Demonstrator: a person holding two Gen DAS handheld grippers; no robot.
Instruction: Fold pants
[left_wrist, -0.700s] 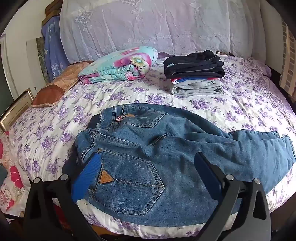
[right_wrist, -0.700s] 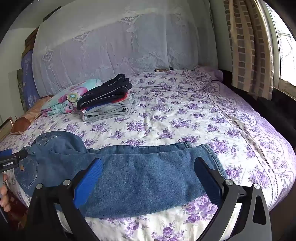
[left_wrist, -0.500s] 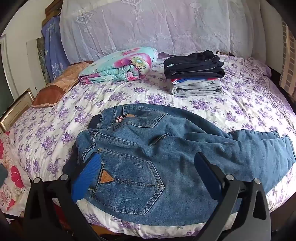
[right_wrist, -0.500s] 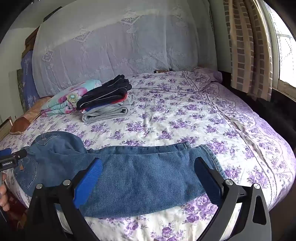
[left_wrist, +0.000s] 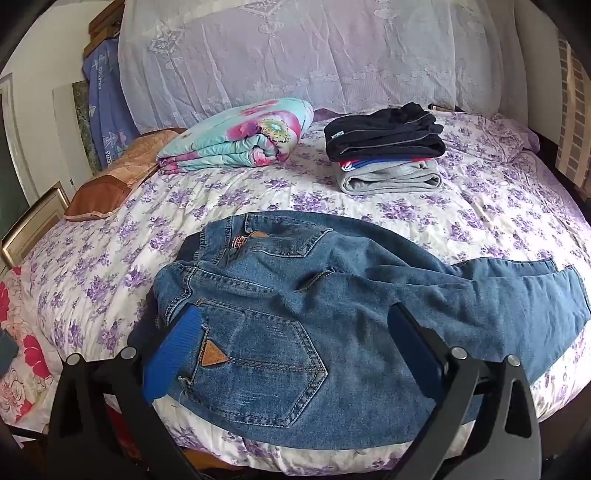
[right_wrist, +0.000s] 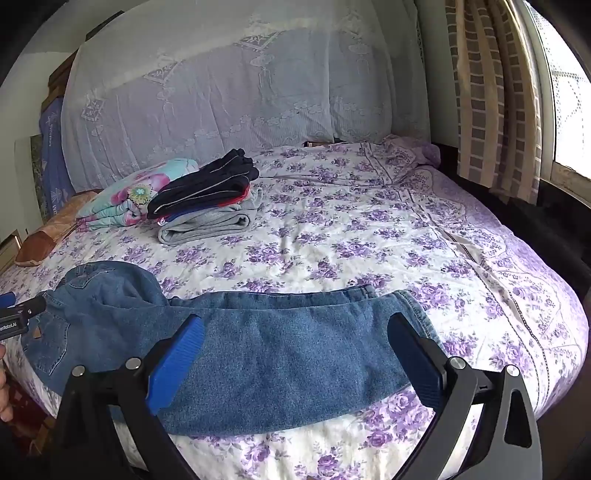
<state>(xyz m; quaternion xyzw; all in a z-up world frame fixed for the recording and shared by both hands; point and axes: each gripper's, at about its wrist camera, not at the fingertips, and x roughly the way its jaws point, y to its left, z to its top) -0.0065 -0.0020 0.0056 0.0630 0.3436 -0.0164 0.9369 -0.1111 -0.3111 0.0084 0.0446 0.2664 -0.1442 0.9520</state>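
Blue jeans (left_wrist: 314, 321) lie across the near edge of the bed, back pockets up, waist to the left and legs running right. My left gripper (left_wrist: 293, 328) is open and empty, above the seat and back pocket. In the right wrist view the jeans' legs (right_wrist: 280, 354) lie folded together along the front edge. My right gripper (right_wrist: 293, 332) is open and empty, above the lower legs near the hems. The left gripper's tip (right_wrist: 18, 314) shows at the far left of that view.
The bed (right_wrist: 351, 236) has a purple floral cover. A stack of folded clothes (left_wrist: 388, 151) and a folded floral blanket (left_wrist: 240, 136) sit at the back. A brown cushion (left_wrist: 110, 184) lies back left. Curtain and window (right_wrist: 517, 92) stand right.
Both views are almost the same; the right gripper has drifted slightly. The jeans have not moved and both grippers stay open.
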